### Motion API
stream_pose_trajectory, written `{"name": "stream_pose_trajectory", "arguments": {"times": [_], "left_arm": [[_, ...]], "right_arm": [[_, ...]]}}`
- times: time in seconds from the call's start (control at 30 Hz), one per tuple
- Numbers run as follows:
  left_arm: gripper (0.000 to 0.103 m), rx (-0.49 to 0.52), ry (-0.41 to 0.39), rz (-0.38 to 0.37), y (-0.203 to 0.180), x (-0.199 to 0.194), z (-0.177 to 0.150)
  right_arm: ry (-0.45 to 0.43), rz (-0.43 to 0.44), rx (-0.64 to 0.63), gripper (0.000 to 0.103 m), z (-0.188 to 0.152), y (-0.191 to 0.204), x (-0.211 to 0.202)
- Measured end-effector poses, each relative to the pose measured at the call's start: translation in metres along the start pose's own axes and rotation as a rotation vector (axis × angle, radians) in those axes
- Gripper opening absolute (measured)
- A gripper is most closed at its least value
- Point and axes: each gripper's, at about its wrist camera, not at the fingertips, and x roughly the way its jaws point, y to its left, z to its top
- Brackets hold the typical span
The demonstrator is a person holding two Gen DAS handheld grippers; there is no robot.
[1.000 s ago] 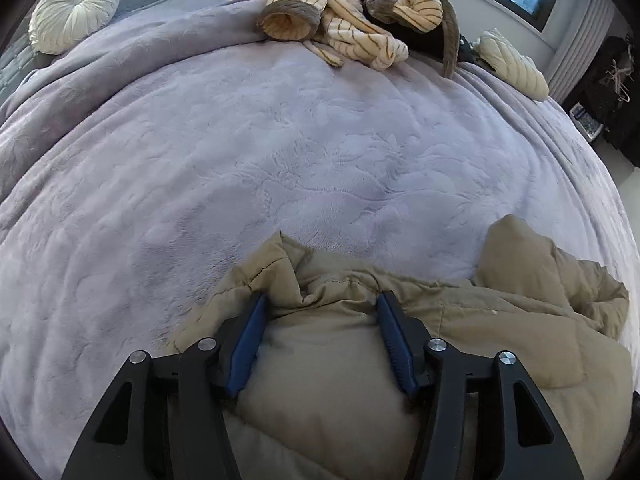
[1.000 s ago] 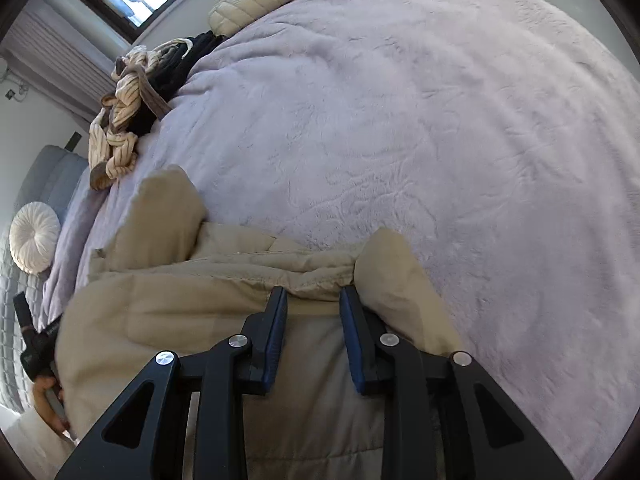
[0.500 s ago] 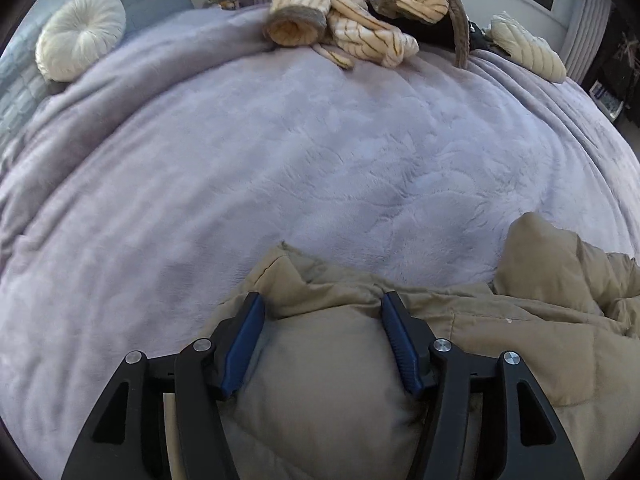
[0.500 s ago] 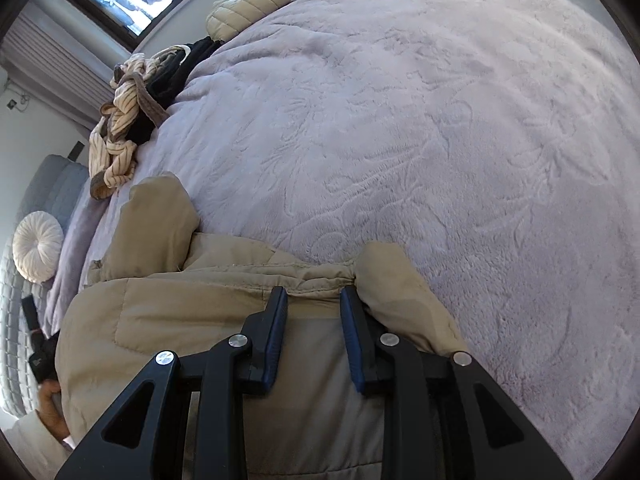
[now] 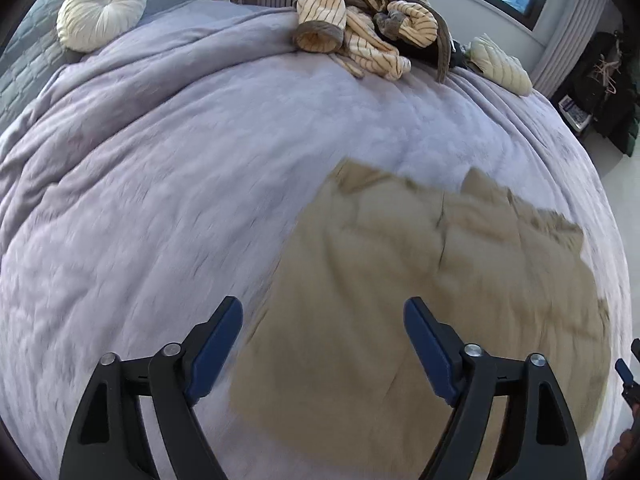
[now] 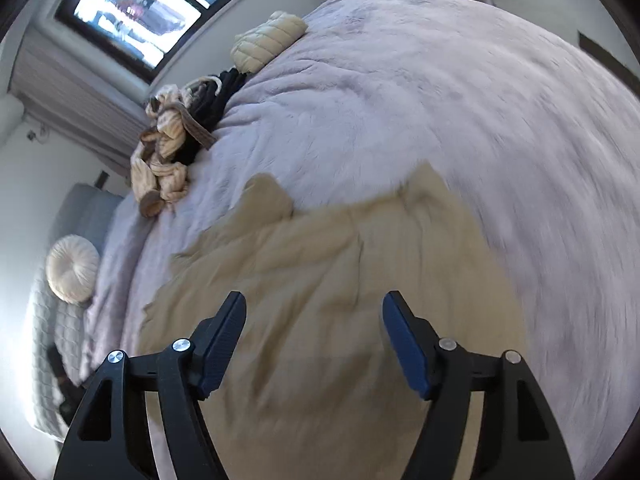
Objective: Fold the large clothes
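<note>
Both grippers have released the tan jacket (image 5: 420,280). The left gripper (image 5: 323,344) stands wide, jaws having just been opening, nothing between the pads; earlier it clamped the jacket's upper edge. The right gripper (image 6: 314,340) likewise stands wide, its jaws having just been opening, where it earlier pinched the same edge. The jacket now lies flat on the lavender bed (image 5: 180,160), in the lower right of the left view, farther from both cameras than before. The striped garment pile (image 5: 360,20) at the upper centre is unchanged.

2 wrist fisheyes angled down over the bed (image 5: 200,160), both sharing the tan jacket (image 5: 440,280), far clothes pile (image 6: 164,172)
</note>
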Motion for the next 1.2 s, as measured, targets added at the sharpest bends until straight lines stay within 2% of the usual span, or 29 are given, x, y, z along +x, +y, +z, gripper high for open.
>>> {"name": "stream_pose_trajectory", "arguments": {"times": [0.1,0.2,0.33,0.43,0.5,0.57,0.63,0.67,0.83,1.0,1.2], "left_arm": [[0.103,-0.002,-0.002,-0.05,0.017,-0.013,-0.023],[0.103,0.006,0.002,-0.077,0.026,-0.021,-0.041],[0.103,-0.066,0.098,-0.171,0.044,-0.013,-0.061],[0.103,-0.086,0.106,-0.154,0.052,-0.003,-0.073],[0.103,-0.114,0.133,-0.17,0.058,0.006,-0.081],[0.103,-0.164,0.175,-0.219,0.065,0.017,-0.089],[0.103,-0.228,0.23,-0.337,0.07,0.032,-0.096],[0.103,-0.26,0.243,-0.369,0.072,0.037,-0.099],[0.103,-0.35,0.239,-0.475,0.068,0.061,-0.106],[0.103,-0.33,0.211,-0.497,0.051,0.075,-0.095],[0.103,-0.334,0.19,-0.478,0.036,0.097,-0.078]], "right_arm": [[0.024,0.0,0.051,0.075,-0.037,0.0,-0.016],[0.06,0.003,0.108,0.081,-0.074,-0.001,-0.024],[0.076,0.012,0.189,0.088,-0.111,-0.011,-0.029],[0.098,0.027,0.269,0.089,-0.131,-0.024,-0.023],[0.115,0.041,0.314,0.089,-0.141,-0.033,-0.017],[0.115,0.058,0.34,0.089,-0.145,-0.039,-0.014],[0.128,0.107,0.373,0.089,-0.147,-0.046,-0.008],[0.137,0.136,0.39,0.089,-0.147,-0.049,-0.004],[0.128,0.221,0.459,0.089,-0.143,-0.063,0.015],[0.108,0.334,0.525,0.089,-0.133,-0.076,0.042],[0.1,0.379,0.541,0.09,-0.12,-0.075,0.083]]}}
